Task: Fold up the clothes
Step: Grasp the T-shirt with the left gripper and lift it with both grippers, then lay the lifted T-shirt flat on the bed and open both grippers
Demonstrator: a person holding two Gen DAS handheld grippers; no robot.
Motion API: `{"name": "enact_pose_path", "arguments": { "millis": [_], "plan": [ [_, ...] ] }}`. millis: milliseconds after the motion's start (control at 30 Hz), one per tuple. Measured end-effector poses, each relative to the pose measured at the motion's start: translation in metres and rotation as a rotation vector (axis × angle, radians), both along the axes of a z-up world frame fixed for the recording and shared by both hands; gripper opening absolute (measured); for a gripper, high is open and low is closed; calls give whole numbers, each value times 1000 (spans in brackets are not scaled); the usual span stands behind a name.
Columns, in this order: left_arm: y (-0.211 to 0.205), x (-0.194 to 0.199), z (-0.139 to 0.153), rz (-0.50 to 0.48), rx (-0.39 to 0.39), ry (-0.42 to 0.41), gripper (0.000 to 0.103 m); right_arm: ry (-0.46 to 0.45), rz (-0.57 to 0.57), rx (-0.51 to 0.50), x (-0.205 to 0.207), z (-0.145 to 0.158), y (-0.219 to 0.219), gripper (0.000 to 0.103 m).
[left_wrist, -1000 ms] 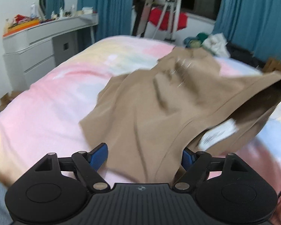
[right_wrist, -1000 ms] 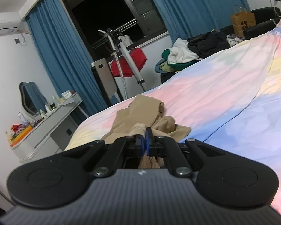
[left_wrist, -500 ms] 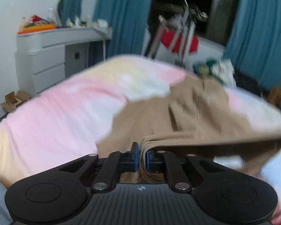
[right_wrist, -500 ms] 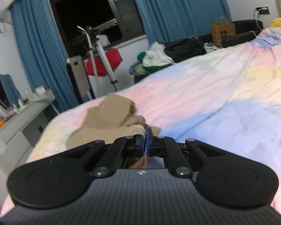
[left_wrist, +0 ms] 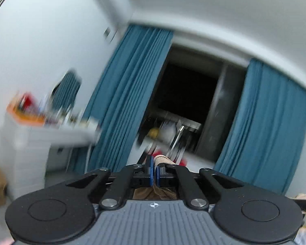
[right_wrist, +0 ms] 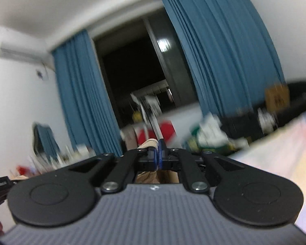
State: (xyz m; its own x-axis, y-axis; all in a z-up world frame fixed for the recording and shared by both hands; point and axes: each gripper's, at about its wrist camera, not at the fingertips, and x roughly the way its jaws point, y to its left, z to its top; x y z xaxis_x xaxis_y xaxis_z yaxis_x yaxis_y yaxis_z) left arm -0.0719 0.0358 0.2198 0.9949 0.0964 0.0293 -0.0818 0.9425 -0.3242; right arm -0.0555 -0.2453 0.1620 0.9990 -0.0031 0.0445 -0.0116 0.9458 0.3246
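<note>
between the left tongs' pads: left tongs (left_wrist: 154,170) are pinched closed on a ribbed edge of the tan garment (left_wrist: 163,160), which pokes up past the blue pads and shows again below the linkage.
between the right tongs' pads: right tongs (right_wrist: 158,157) are likewise closed on a ribbed tan edge of the same garment, cloth bunched above the left pad and visible under the bars.
ahead of both tongs: blue curtains (left_wrist: 128,94) and a dark window (right_wrist: 136,69); both cameras tilt upward toward wall and ceiling, and the views are smeared by motion.
right of the right tongs: a corner of the pastel bed (right_wrist: 279,147), low in the view; clutter beyond it is too blurred to name.
where the garment's body is: below the tongs and out of sight; i judge it hangs from the two pinched edges, raised off the bed.
stage, as a judgement: looks like a lift or shake-out to spread the cloth before laying it flat.
risk, slipping: each grip holds only a narrow bite of thick ribbed hem; a sharp flick could pull one edge free, and the garment would swing from one corner.
risk, landing: with the cloth unseen, it may come down twisted or doubled under itself, leaving creases.
risk, uneven hold: if the tongs hold unmatched points on the edge, the garment hangs skewed and any fold comes out crooked.
risk, reach: a wide swing toward the bed's edge could drop cloth over the side.
</note>
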Motion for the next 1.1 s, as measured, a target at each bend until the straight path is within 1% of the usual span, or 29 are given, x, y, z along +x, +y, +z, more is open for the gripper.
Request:
{"name": "enact_pose_path", "arguments": {
  "millis": [67,167,233,333,467,567,667,700,767,833,900,1000,1100],
  "plan": [
    [1,-7,43,-30,18,-55,3,-72,0,-31,-14,43,0,5],
    [5,-17,99,-79,30,-102,4,-156,1,-69,-40,96,-4,5],
    [5,-29,130,-103,56,-138,4,-201,16,-76,-56,127,-8,5],
    [1,-46,168,-125,81,-175,4,-260,30,-84,-78,165,-14,5],
    [-10,-52,198,-122,120,-195,5,-291,41,-104,-94,201,-20,5],
    [-19,-40,201,-120,127,-169,6,-263,47,-113,-84,212,-26,5],
    [-25,-7,190,-112,132,-107,6,-186,50,-115,-52,205,-27,5],
    [-28,9,183,-109,138,-81,6,-156,50,-114,-40,201,-27,5],
    [-34,49,161,-98,154,-31,6,-90,48,-110,-5,184,-27,5],
    [-40,95,133,-88,171,14,7,-37,38,-121,31,162,-30,5],
    [-47,146,101,-80,182,52,8,16,19,-140,74,135,-32,5],
    [-55,226,28,-89,193,144,8,95,0,-151,142,88,-38,5],
    [-63,305,-46,-99,204,235,8,169,-15,-155,215,28,-48,5]
  ]
}}
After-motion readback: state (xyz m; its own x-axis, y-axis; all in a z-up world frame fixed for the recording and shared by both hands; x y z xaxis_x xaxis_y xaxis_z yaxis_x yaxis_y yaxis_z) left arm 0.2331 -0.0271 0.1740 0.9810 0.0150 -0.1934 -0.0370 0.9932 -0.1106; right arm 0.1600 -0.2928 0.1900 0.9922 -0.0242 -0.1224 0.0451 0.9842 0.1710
